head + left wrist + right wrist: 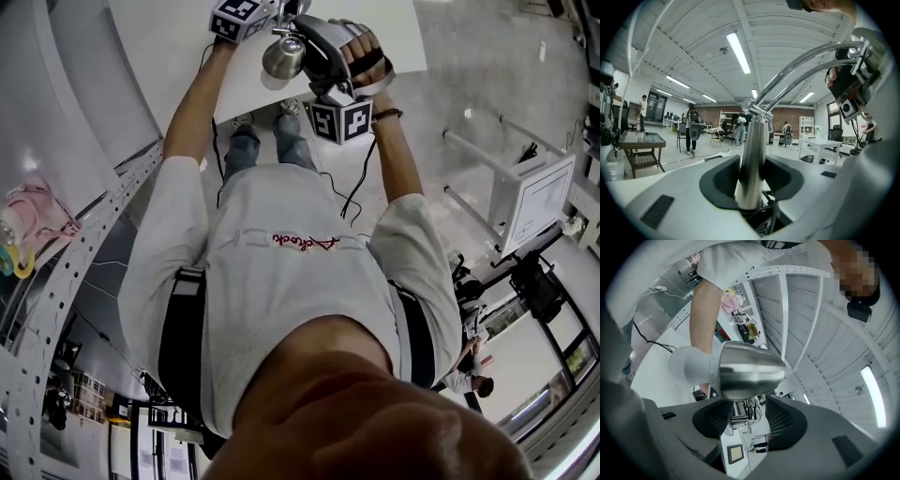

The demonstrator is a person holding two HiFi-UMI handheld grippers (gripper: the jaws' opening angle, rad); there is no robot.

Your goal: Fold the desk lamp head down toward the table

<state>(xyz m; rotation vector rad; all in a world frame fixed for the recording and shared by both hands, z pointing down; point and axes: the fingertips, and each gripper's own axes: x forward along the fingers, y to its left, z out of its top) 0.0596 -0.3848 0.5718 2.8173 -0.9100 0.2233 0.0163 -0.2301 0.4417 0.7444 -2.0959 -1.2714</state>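
The desk lamp has a chrome upright pole [751,159] and two curved chrome arms [806,63] that rise to the right. My left gripper [750,183] is shut on the pole low down, with both dark pads against it. The shiny metal lamp head [749,370] and its white bulb [689,367] lie sideways just past my right gripper [747,417]. That gripper is open and its ribbed pads [778,418] touch nothing. In the head view the lamp head [283,56] hangs between the left gripper [251,15] and the right gripper [317,45] over the white table [178,47].
A black cable [354,192] runs down from the right gripper. A white perforated rack [84,244] stands at the left with a pink item [37,214] on it. People and small tables [644,147] stand far off in the room.
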